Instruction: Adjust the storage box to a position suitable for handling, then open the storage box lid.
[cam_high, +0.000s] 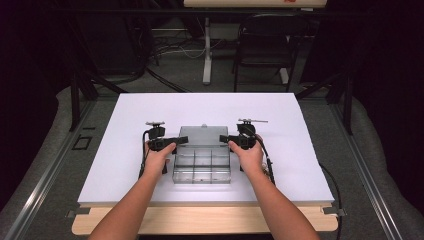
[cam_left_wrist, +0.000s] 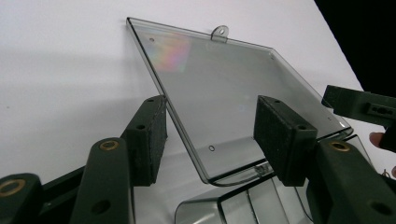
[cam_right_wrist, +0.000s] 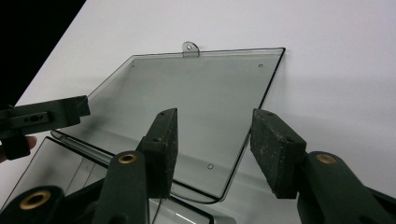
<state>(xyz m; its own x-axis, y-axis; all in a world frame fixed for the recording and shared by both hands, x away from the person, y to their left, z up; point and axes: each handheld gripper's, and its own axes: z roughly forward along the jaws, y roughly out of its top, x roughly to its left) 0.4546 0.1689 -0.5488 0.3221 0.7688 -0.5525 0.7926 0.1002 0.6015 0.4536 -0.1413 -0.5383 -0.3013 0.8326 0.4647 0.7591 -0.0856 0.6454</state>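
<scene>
A clear plastic compartment box (cam_high: 201, 169) lies on the white tabletop (cam_high: 125, 120) with its lid (cam_high: 200, 134) swung open and flat behind it. My left gripper (cam_high: 181, 140) is at the lid's left edge and my right gripper (cam_high: 224, 138) at its right edge. In the left gripper view the jaws (cam_left_wrist: 210, 126) stand wide, one on each side of the lid's (cam_left_wrist: 219, 79) edge, and the pads are off it. In the right gripper view the jaws (cam_right_wrist: 212, 135) straddle the lid's (cam_right_wrist: 201, 88) other edge the same way, not pressing. Each view shows the other gripper (cam_left_wrist: 359, 105) (cam_right_wrist: 42, 116) farther off.
The box's dividers (cam_left_wrist: 243, 205) show just below the lid hinge. A small hanging tab (cam_left_wrist: 219, 33) sticks out from the lid's far edge. Beyond the table stand a dark folding chair (cam_high: 265, 45) and a white desk leg (cam_high: 207, 50). A wooden strip (cam_high: 200, 220) borders the near edge.
</scene>
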